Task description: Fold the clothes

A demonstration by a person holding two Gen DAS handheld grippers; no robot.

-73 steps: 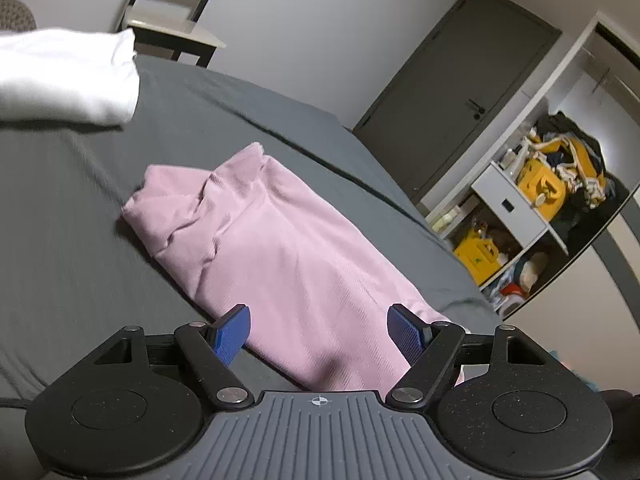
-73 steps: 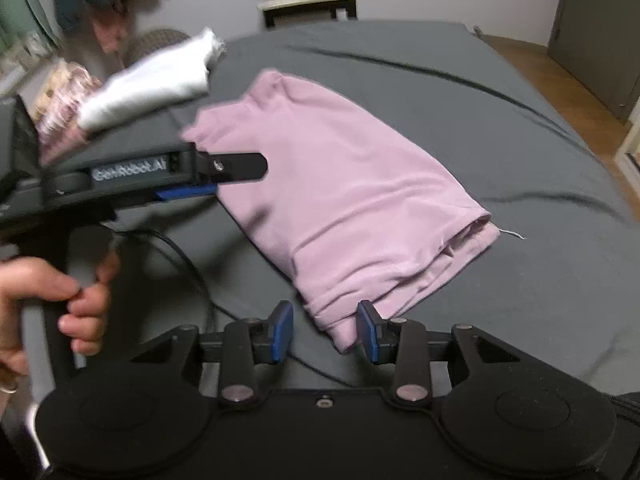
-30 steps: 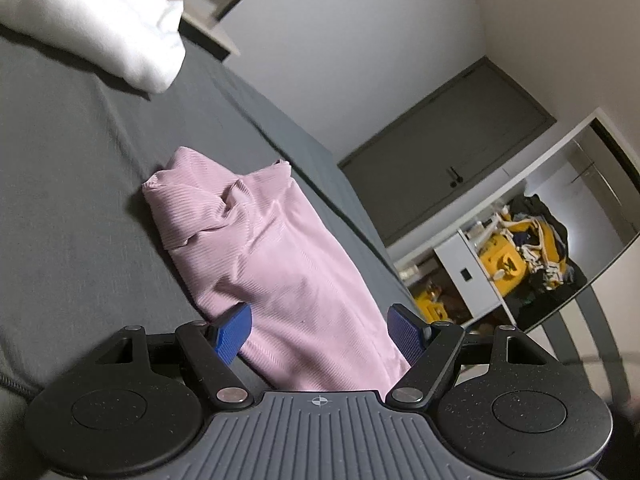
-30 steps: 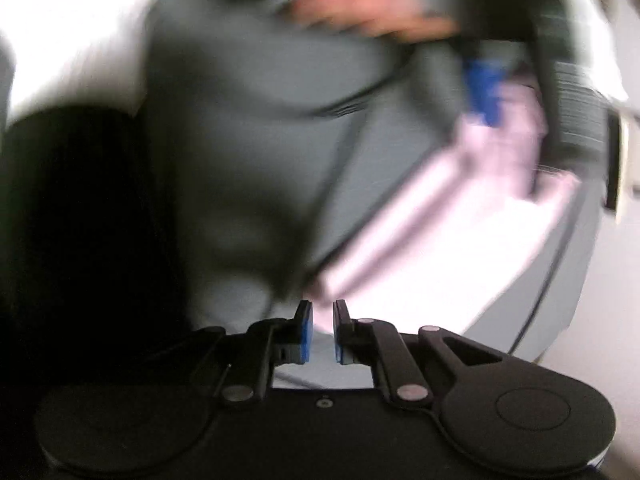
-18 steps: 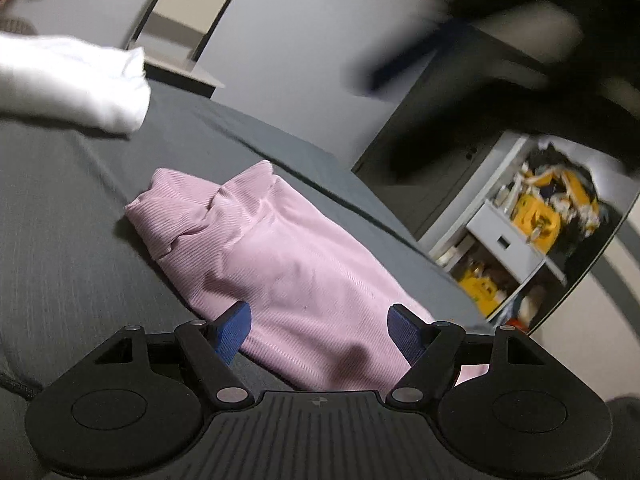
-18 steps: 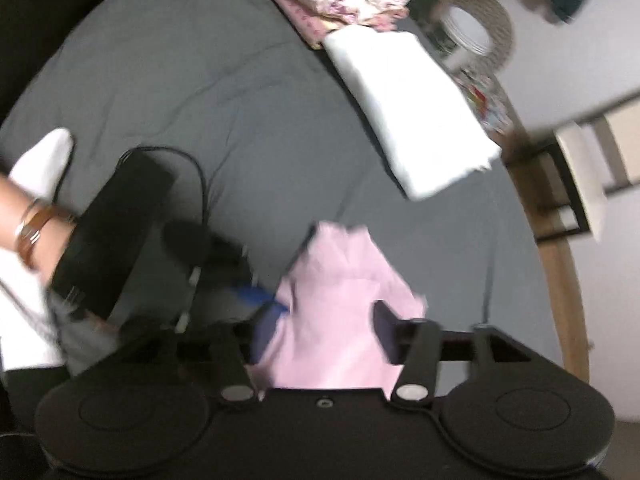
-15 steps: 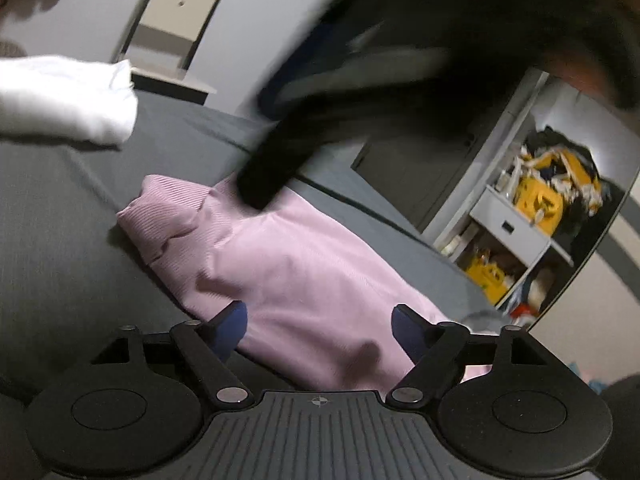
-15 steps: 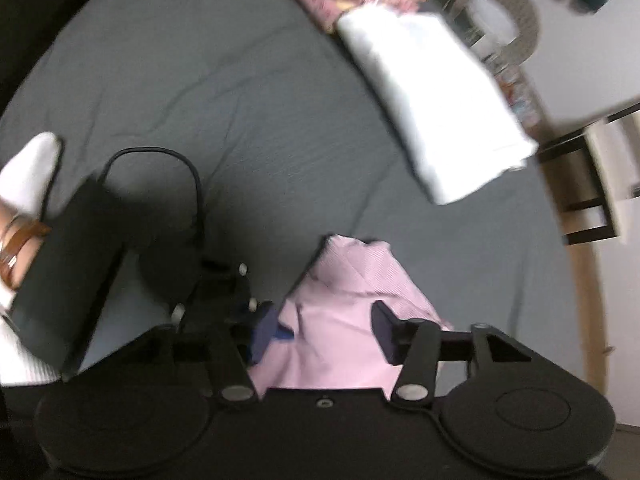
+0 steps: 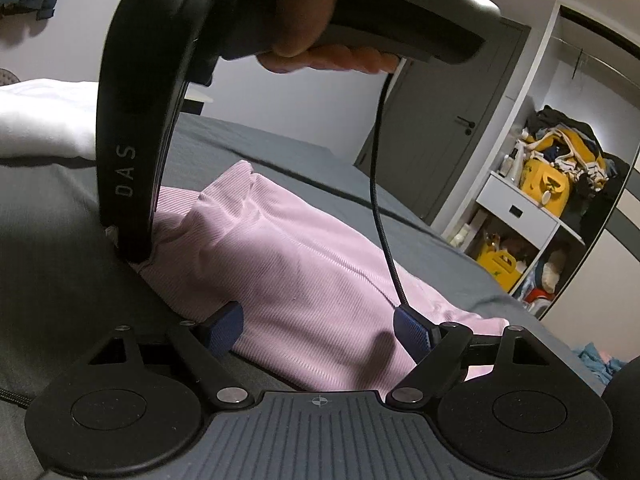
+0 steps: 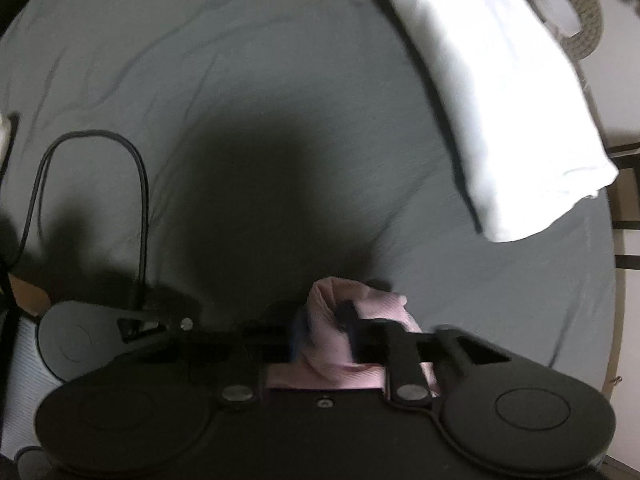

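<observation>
Pink ribbed cloth is lying folded on the grey bed (image 9: 280, 152), a long soft bundle running away from me. This pink garment (image 9: 304, 264) is showing fine vertical ribbing, a thicker rolled end at the far left, and a looser hem at the near right edge of the bed.

My left tongs (image 9: 318, 326) are spreading wide, blue pads apart over the near edge of the garment, gripping nothing. My right tongs (image 10: 324, 328) are reaching down onto the rolled far end, and in the right wrist view a fold of pink cloth is sitting between the two fingers, which are nearly together on it; the view is blurred, but they are looking closed on the fabric. My right hand (image 9: 316, 36) is wrapping around the grey handle high in the left wrist view, and a black cable (image 9: 380, 200) is hanging from it down across the garment.

On the curved black body of the right tool I am reading the letters "DAS" (image 9: 126, 170). No other writing is legible.

A folded white cloth (image 10: 500, 92) is lying on the bed well apart from the pink one. Beyond the bed a dark door (image 9: 436, 128) and white shelves (image 9: 516, 216) with yellow containers are standing.
</observation>
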